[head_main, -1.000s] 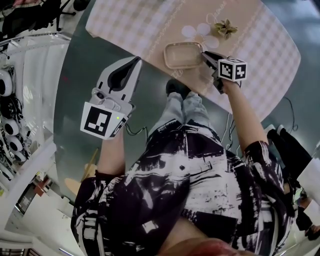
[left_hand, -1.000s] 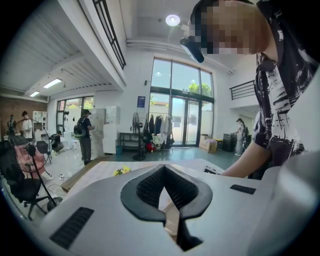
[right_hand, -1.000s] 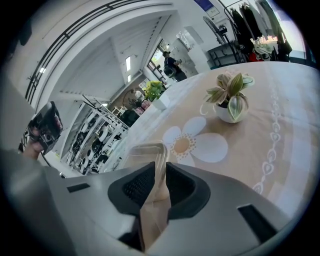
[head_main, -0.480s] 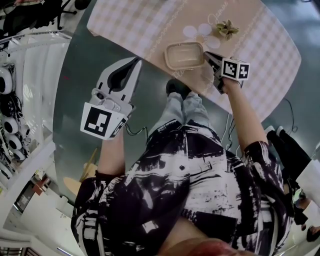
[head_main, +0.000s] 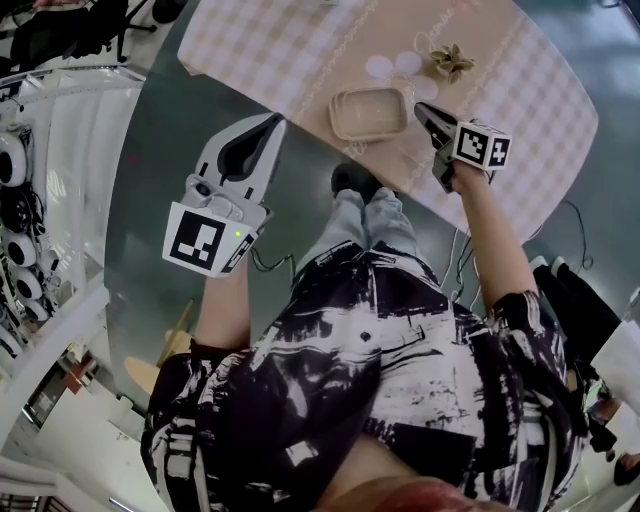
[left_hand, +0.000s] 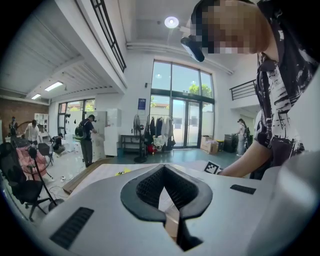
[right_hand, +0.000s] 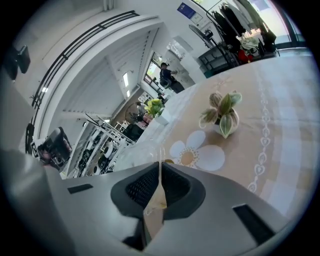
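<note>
Fingers (right_hand: 137, 187) of right gripper (head_main: 422, 110) nip container (head_main: 368, 112), its length toward them.

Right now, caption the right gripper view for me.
Right gripper, jaws shut on the rim of a beige container; potted plant on flowered tablecloth beyond.

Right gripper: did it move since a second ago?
Yes. In the head view the right gripper, fingers at the rim of the tan tray, has shifted slightly right, farther from the potted plant standing on the table.
</note>
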